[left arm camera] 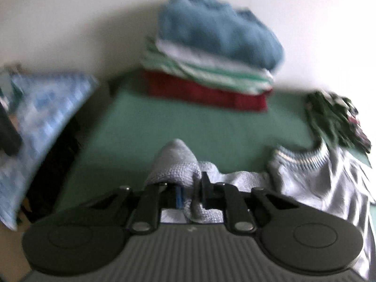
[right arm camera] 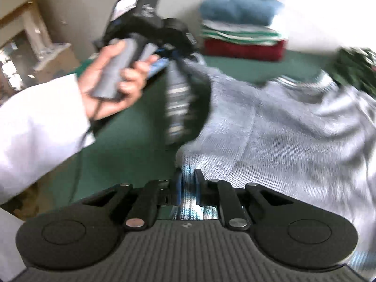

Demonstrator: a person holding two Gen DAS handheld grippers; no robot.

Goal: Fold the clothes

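Gripping the grey sweater (right arm camera: pixel 282 122), both grippers (left arm camera: pixel 188 188) (right arm camera: pixel 188 183) face a folded stack (left arm camera: pixel 211 54).

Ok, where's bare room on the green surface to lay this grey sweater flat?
The widest bare green surface runs between the folded stack at the back and the grey sweater in front. The right side is crowded by the dark crumpled garment. The left edge is bordered by a blue checked cloth.
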